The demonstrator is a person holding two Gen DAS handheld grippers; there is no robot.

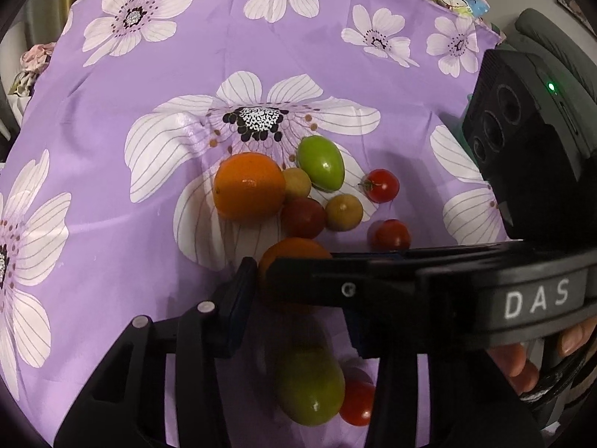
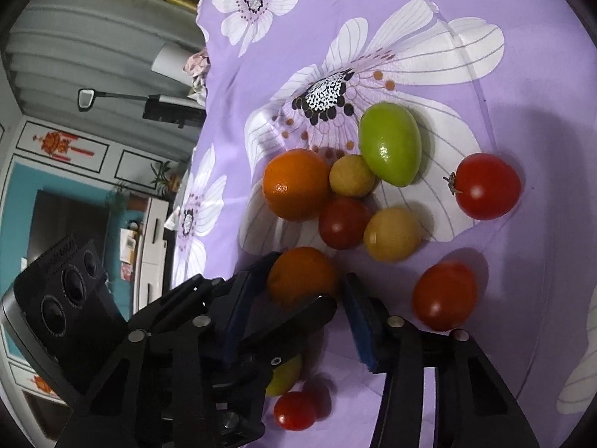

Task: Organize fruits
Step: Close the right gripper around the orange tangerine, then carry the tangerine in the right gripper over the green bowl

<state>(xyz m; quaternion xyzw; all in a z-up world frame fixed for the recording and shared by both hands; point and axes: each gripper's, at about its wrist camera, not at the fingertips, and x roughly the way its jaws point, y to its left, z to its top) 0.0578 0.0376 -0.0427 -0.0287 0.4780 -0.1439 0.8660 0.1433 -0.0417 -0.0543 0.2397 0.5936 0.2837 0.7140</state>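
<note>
Fruits lie in a cluster on the purple floral cloth [image 1: 112,119]: a big orange [image 1: 249,186], a green oval fruit [image 1: 321,162], two yellow fruits [image 1: 344,212], red tomatoes [image 1: 381,185] [image 2: 487,186]. A second orange [image 2: 302,276] sits between blue-padded fingers; in the left wrist view it [image 1: 294,257] is partly hidden by the other gripper's finger crossing from the right. My right gripper [image 2: 306,298] brackets this orange with its pads at either side. My left gripper [image 1: 298,298] also reaches the orange; its right finger is hidden. Another green fruit [image 1: 309,388] and tomato [image 1: 358,403] lie under the grippers.
The cloth-covered table edge [image 2: 203,119] drops off at the left in the right wrist view, with room furniture beyond. A toy [image 1: 457,0] sits at the table's far right corner. A dark chair [image 1: 541,33] stands at the right.
</note>
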